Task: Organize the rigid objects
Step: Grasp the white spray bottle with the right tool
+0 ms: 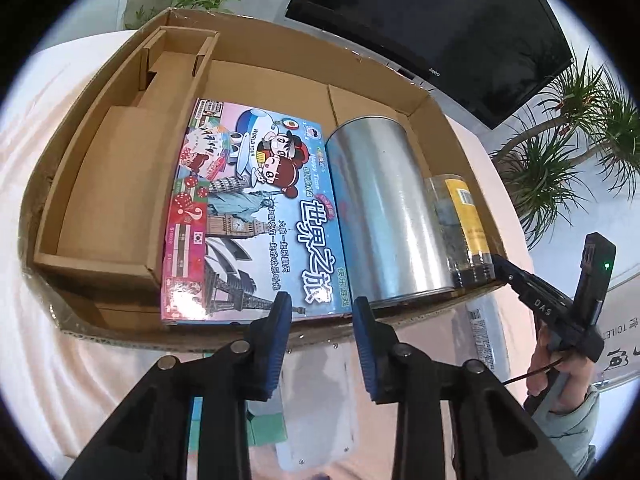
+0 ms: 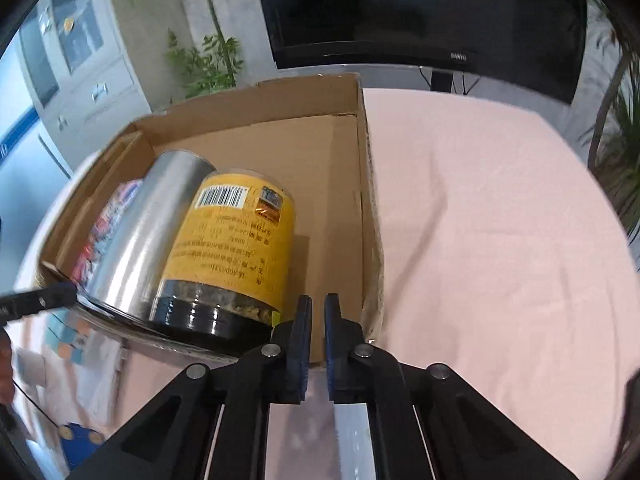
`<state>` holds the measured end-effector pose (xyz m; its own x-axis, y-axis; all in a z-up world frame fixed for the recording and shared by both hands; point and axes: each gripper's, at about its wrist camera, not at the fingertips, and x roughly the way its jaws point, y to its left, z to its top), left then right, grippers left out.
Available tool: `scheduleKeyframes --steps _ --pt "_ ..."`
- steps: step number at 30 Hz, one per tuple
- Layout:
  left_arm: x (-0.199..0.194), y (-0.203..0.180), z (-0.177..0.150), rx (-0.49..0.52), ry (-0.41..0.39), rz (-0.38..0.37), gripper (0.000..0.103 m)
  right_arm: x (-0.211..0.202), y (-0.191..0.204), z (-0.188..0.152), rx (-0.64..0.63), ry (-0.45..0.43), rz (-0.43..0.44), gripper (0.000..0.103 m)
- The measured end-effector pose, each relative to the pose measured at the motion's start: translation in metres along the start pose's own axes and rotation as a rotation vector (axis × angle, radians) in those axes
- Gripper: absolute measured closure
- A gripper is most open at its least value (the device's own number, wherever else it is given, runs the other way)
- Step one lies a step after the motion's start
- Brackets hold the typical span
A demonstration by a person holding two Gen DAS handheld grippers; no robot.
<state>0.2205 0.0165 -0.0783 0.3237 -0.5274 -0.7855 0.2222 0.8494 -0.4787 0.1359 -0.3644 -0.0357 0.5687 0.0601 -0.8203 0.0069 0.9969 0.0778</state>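
Pink cloth covers the surface [image 1: 60,360], with a dark monitor [image 1: 440,28] and potted plants [image 1: 568,152] behind.

Left wrist view: an open cardboard box [image 1: 248,68] sits on the cloth, its near wall low and just beyond the fingertips. Inside, far left, a smaller open cardboard tray [image 1: 100,208] sits against the left wall. Next comes a flat board game box [image 1: 256,216] reading "WORLD TOUR" and "Happy Time" with large Chinese characters. A silver can [image 1: 384,208] lies on its side touching the game box's right edge. A clear jar [image 1: 460,224] with yellow label and black lid lies just right of the can, near the right wall. Bare box floor stays open behind the game box and can. Left gripper [image 1: 322,312] hangs over the near wall, jaws spread, holding nothing. Right gripper [image 1: 504,268] shows at the right, tip by the jar's lid; cannot tell its state from here. A white cylinder [image 1: 484,336] lies outside the box on the cloth.

Right wrist view: the right gripper [image 2: 318,312] sits at the box's [image 2: 368,184] near right corner, jaws nearly together with a thin gap, empty. The jar [image 2: 236,248] shows a barcode and small blurred print. The can [image 2: 148,240] touches its left side. Open floor lies between jar and right wall. Bare cloth [image 2: 500,240] spreads wide to the right.
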Motion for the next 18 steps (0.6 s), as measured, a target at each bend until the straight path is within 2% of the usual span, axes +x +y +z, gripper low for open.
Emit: scheduleKeyframes --steps 1,3,4,5,6,7,8,9,11,12,15,18 --pt "-0.005 -0.003 0.0 0.012 -0.02 0.014 0.073 -0.009 -0.002 -0.003 0.013 -0.008 0.013 0.097" --pt "-0.014 -0.004 -0.004 0.043 -0.073 0.044 0.073 -0.023 0.001 -0.009 0.007 -0.046 0.017 0.078" --pt "-0.023 -0.01 -0.008 0.071 -0.109 0.075 0.072 -0.036 0.002 -0.018 -0.007 -0.087 0.026 0.053" --pt "-0.028 -0.014 -0.012 0.091 -0.131 0.098 0.063 -0.045 0.003 -0.025 -0.012 -0.113 0.026 0.029" --pt "-0.036 -0.023 -0.019 0.125 -0.165 0.139 0.053 -0.05 0.002 -0.034 -0.011 -0.126 0.014 0.026" --pt "-0.044 -0.03 -0.026 0.153 -0.198 0.172 0.032 -0.052 -0.005 -0.047 -0.001 -0.102 -0.01 0.028" --pt "-0.053 -0.037 -0.034 0.17 -0.234 0.196 0.019 -0.048 -0.015 -0.061 0.018 -0.048 -0.03 0.034" --pt "-0.059 -0.041 -0.04 0.18 -0.26 0.198 0.019 -0.042 -0.023 -0.072 0.038 0.004 -0.038 0.038" --pt "-0.068 -0.053 -0.052 0.221 -0.276 0.155 0.019 -0.03 -0.027 -0.093 0.045 0.094 -0.051 0.056" --pt "-0.069 -0.058 -0.057 0.241 -0.266 0.138 0.019 -0.026 -0.022 -0.102 0.026 0.117 -0.045 0.058" --pt "-0.068 -0.08 -0.071 0.364 -0.243 0.11 0.019 -0.03 -0.001 -0.119 -0.082 0.093 -0.075 0.06" --pt "-0.066 -0.102 -0.087 0.481 -0.23 0.073 0.019 -0.041 0.027 -0.139 -0.225 0.091 0.045 0.061"
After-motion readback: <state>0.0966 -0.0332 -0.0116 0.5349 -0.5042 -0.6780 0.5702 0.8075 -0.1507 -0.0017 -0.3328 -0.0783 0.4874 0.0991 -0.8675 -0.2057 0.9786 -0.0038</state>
